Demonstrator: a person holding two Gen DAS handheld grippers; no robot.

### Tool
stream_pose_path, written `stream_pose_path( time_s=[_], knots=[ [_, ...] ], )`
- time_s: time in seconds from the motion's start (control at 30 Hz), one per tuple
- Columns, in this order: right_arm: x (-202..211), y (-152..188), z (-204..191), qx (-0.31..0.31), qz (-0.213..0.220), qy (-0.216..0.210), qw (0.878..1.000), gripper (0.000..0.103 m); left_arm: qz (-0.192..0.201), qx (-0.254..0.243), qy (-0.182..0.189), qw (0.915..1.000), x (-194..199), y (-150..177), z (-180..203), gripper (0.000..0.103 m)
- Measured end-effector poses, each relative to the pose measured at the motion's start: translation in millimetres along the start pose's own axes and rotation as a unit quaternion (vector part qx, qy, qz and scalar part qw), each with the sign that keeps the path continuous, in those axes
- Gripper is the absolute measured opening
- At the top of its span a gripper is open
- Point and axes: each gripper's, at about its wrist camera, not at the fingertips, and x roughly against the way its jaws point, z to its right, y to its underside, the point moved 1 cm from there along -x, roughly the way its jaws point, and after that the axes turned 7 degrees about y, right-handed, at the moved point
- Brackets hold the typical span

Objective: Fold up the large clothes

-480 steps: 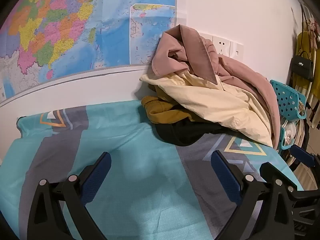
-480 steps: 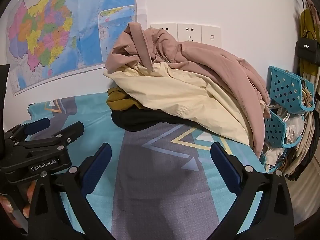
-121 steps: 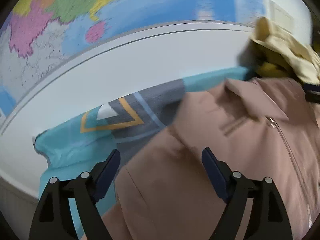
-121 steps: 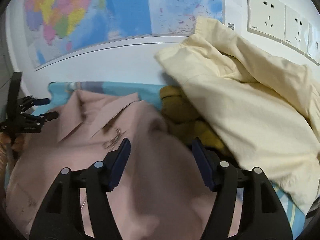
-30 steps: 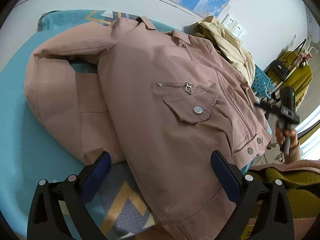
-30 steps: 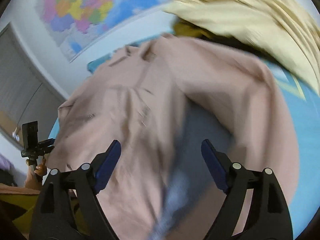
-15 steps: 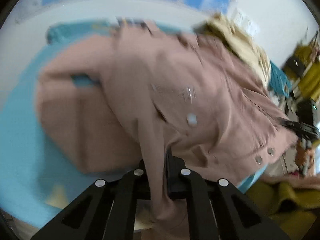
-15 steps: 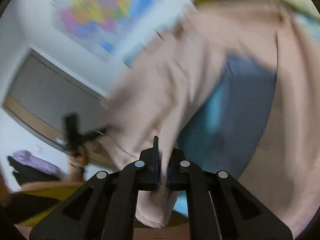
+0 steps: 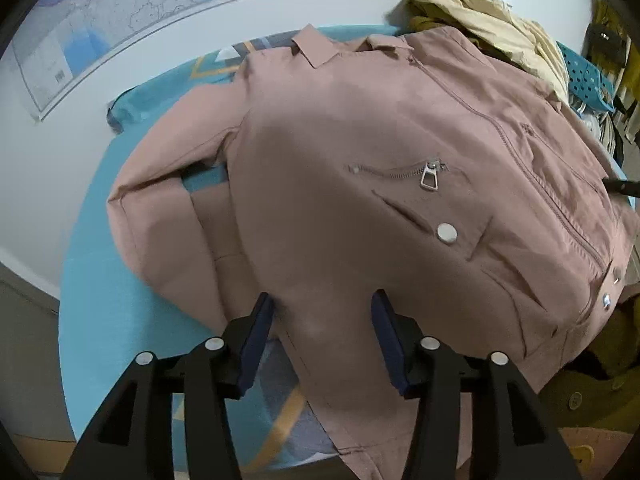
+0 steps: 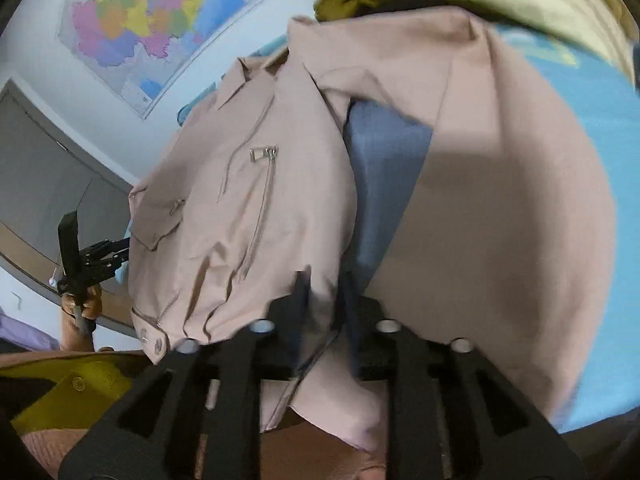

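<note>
A dusty pink zip jacket [image 9: 360, 152] lies spread front-up on the teal and grey patterned cloth [image 9: 92, 304], collar toward the wall. My left gripper [image 9: 320, 332] is open, its jaws either side of the jacket's bottom hem on the left. In the right wrist view the jacket [image 10: 248, 208] fills the middle, and my right gripper [image 10: 324, 300] has its jaws partly open around the hem at the jacket's right side. The left gripper also shows in the right wrist view [image 10: 116, 250] at the far left.
A pile of other clothes, cream [image 9: 480, 12] and mustard [image 9: 424, 22], sits at the back right by the wall sockets. A wall map [image 9: 120, 12] hangs behind. A blue perforated basket [image 9: 584, 76] stands at the right. A mustard garment [image 9: 580, 392] lies near the front.
Half a second ago both grippers were shut on the jacket's hem. Now the left jaws have opened wide and the right jaws have parted; the jacket lies flatter on the cloth.
</note>
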Motion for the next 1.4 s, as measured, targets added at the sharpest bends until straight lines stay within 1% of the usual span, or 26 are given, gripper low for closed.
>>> stream_pose_path(
  time_s=[0.03, 0.07, 0.1, 0.17, 0.23, 0.27, 0.3, 0.37, 0.47, 0.53, 0.57, 0.67, 0.73, 0.8, 0.87, 0.93, 1.07, 1.13, 1.17, 1.2, 1.23, 1.27, 1.3, 1.33, 1.37, 1.4],
  knots=[
    [8, -6, -3, 0.003, 0.019, 0.002, 1.000, 0.030, 0.012, 0.003, 0.006, 0.9999, 4, -3, -2, 0.060],
    [14, -13, -8, 0.013, 0.037, 0.010, 0.999, 0.042, 0.027, 0.003, 0.011, 0.9996, 11, -7, -4, 0.069],
    [15, -19, -12, 0.024, 0.049, 0.017, 0.998, 0.051, 0.043, 0.000, 0.010, 0.9990, 19, -11, -3, 0.072],
    [11, -35, -30, 0.062, 0.069, 0.042, 0.995, 0.059, 0.067, -0.011, 0.011, 0.9977, 30, -21, 1, 0.079],
    [-2, -49, -47, 0.099, 0.073, 0.046, 0.991, 0.059, 0.080, -0.021, 0.012, 0.9965, 35, -30, 6, 0.083],
    [-10, -59, -54, 0.116, 0.072, 0.051, 0.989, 0.062, 0.082, -0.026, 0.014, 0.9962, 34, -38, 11, 0.084],
    [-19, -67, -64, 0.133, 0.072, 0.062, 0.987, 0.063, 0.083, -0.035, 0.018, 0.9958, 30, -46, 16, 0.085],
    [-47, -82, -84, 0.184, 0.065, 0.091, 0.976, 0.066, 0.082, -0.048, 0.024, 0.9952, 18, -60, 25, 0.085],
    [-79, -95, -99, 0.222, 0.041, 0.107, 0.968, 0.067, 0.059, -0.051, 0.035, 0.9963, -17, -87, 38, 0.085],
    [-100, -106, -109, 0.240, 0.025, 0.111, 0.964, 0.067, 0.046, -0.057, 0.027, 0.9969, -36, -100, 43, 0.085],
    [-107, -112, -113, 0.245, 0.023, 0.113, 0.963, 0.067, 0.043, -0.065, 0.015, 0.9968, -46, -111, 45, 0.085],
    [-124, -140, -121, 0.237, 0.024, 0.101, 0.966, 0.067, 0.047, -0.062, 0.008, 0.9970, -61, -139, 40, 0.085],
    [-135, -161, -125, 0.225, 0.026, 0.092, 0.970, 0.067, 0.052, -0.051, -0.003, 0.9974, -73, -167, 33, 0.085],
    [-146, -182, -127, 0.207, 0.026, 0.085, 0.974, 0.067, 0.061, -0.036, -0.025, 0.9972, -86, -200, 24, 0.085],
    [-166, -206, -130, 0.196, 0.026, 0.096, 0.976, 0.067, 0.068, -0.027, -0.042, 0.9965, -99, -229, 14, 0.085],
    [-188, -228, -127, 0.169, 0.011, 0.086, 0.982, 0.067, 0.067, -0.015, -0.061, 0.9958, -115, -253, 3, 0.085],
    [-221, -257, -123, 0.119, -0.002, 0.071, 0.990, 0.067, 0.036, 0.005, -0.094, 0.9949, -160, -291, -21, 0.085],
    [-232, -266, -122, 0.107, -0.004, 0.072, 0.992, 0.067, 0.020, 0.013, -0.096, 0.9951, -179, -300, -29, 0.085],
    [-239, -270, -121, 0.101, -0.008, 0.075, 0.992, 0.063, 0.015, 0.019, -0.089, 0.9957, -185, -302, -32, 0.083],
    [-244, -273, -120, 0.099, -0.011, 0.073, 0.992, 0.051, 0.014, 0.023, -0.079, 0.9965, -191, -305, -35, 0.079],
    [-251, -277, -119, 0.101, -0.020, 0.065, 0.993, 0.039, 0.013, 0.025, -0.075, 0.9968, -196, -309, -38, 0.066],
    [-259, -281, -117, 0.098, -0.031, 0.064, 0.993, 0.009, 0.010, 0.030, -0.065, 0.9974, -201, -311, -41, 0.043],
    [-262, -284, -115, 0.094, -0.036, 0.069, 0.993, 0.005, 0.010, 0.038, -0.057, 0.9976, -204, -313, -43, 0.035],
    [-262, -288, -111, 0.084, -0.031, 0.068, 0.994, 0.004, 0.015, 0.042, -0.061, 0.9971, -204, -315, -44, 0.026],
    [-260, -294, -110, 0.079, -0.019, 0.062, 0.995, 0.004, 0.021, 0.038, -0.063, 0.9971, -203, -318, -44, 0.015],
    [-253, -301, -112, 0.084, -0.001, 0.057, 0.995, 0.004, 0.029, 0.033, -0.062, 0.9971, -200, -322, -44, 0.010]
  ],
)
